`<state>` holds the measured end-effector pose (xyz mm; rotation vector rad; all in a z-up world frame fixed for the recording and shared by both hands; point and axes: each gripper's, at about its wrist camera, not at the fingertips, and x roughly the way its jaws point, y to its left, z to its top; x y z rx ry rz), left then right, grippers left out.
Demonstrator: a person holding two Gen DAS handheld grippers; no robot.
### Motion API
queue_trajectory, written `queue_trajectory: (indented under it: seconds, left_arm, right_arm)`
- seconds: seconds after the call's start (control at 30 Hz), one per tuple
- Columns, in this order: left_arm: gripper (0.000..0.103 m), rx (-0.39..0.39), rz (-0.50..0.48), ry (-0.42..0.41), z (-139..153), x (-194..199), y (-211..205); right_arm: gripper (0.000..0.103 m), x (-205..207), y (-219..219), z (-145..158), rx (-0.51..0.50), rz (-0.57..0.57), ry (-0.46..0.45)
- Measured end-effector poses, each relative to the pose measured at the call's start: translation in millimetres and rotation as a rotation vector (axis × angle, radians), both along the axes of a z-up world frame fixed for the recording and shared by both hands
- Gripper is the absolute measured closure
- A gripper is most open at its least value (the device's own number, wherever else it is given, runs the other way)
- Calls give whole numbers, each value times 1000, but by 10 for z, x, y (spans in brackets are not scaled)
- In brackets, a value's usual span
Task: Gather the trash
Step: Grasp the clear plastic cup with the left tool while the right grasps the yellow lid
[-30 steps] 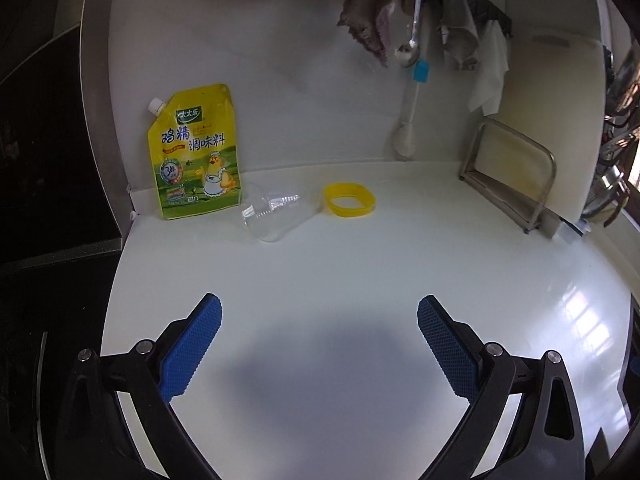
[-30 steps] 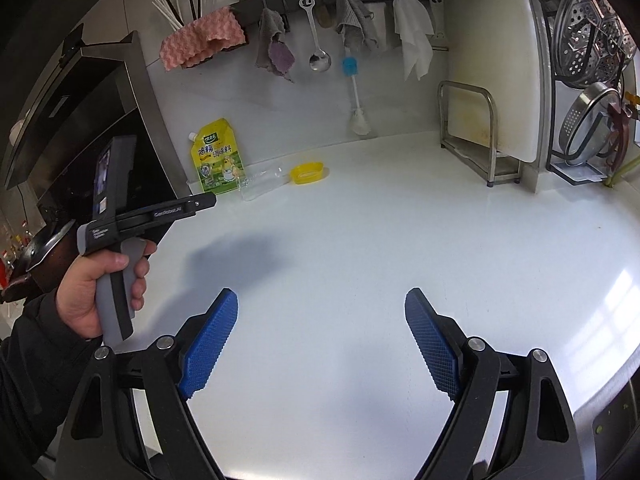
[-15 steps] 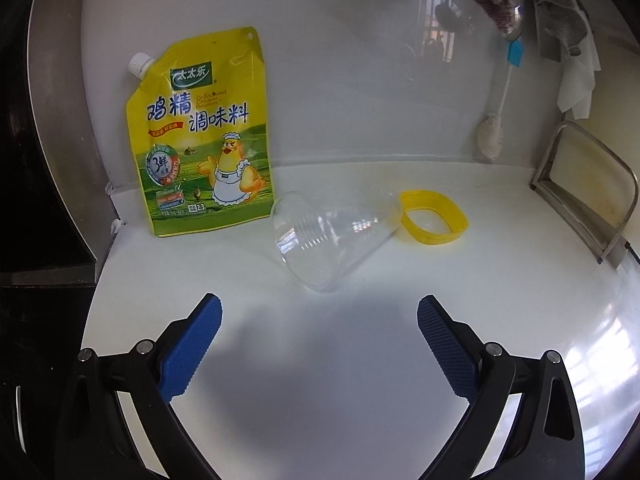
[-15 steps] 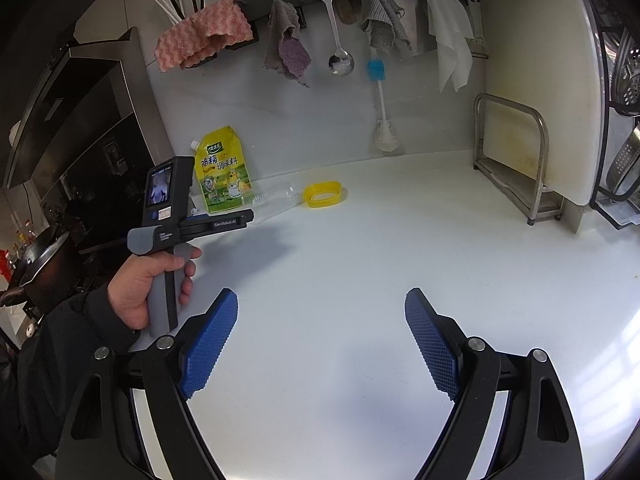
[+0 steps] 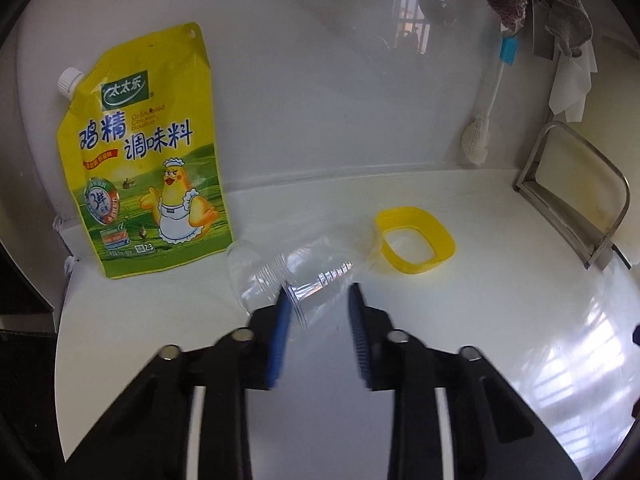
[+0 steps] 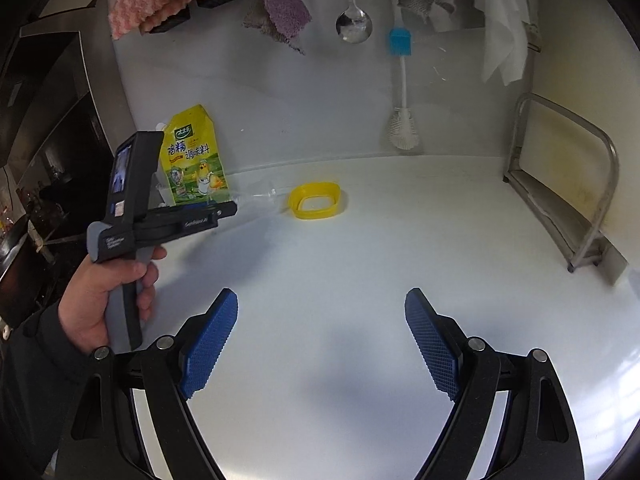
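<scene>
**Left claw closing on the clear cup, right idle**

Left wrist: left gripper [image 5: 318, 300] has its pads [image 5: 282, 320] narrowed around the rim end of the clear plastic cup [image 5: 288, 272], which lies on its side on the white counter [image 5: 480, 320]. Left pad looks to be touching the rim; right pad seems just beside it. Can't tell if it's fully clamped, frame is motion-blurred. Yellow seasoning pouch [image 5: 148, 152] leans on the back wall just left of the cup. Yellow ring lid [image 5: 416, 240] sits flat just right of it.

Right wrist: right gripper [image 6: 322, 340] is spread wide, nothing between the pads, hovering over bare counter well short of the trash. The person's hand [image 6: 104, 304] squeezes the left tool's handle.

Step, my read: grasping the first item. Next needs a firm but gentle pinch, since the thin cup will likely buckle or squirt out, then a lift. No bin visible in either view. Right could take the ring lid.
</scene>
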<state>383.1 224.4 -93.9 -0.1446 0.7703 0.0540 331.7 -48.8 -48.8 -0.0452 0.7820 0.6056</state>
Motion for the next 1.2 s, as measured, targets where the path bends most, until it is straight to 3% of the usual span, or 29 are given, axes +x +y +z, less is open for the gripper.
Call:
queue_trajectory:
  seconds: [0.1, 0.3, 0.43, 0.63, 0.7, 0.9, 1.07, 1.2]
  left_arm:
    - [94, -38, -19, 30, -110, 80, 52]
    - [98, -58, -35, 14, -91, 85, 119]
    - [99, -34, -22, -20, -17, 20, 115]
    - [99, -65, 14, -77, 92, -54, 221]
    - [99, -64, 18, -80, 98, -54, 227]
    - [99, -68, 1, -78, 98, -63, 198]
    - [99, -41, -13, -100, 152, -110, 109]
    - [99, -37, -32, -98, 201, -96, -26]
  right_arm:
    - [21, 460, 281, -112, -45, 5, 30]
    - [21, 1233, 856, -416, -138, 14, 94]
    - [21, 1521, 1321, -582, -265, 56, 95]
    - [22, 1830, 1594, -740, -296, 18, 134]
    - [34, 1850, 1656, -802, -307, 36, 156]
    - [38, 1774, 1521, -776, -259, 26, 164]
    - [38, 1465, 1172, -564, -169, 17, 146]
    - [38, 1062, 859, -391, -153, 38, 124]
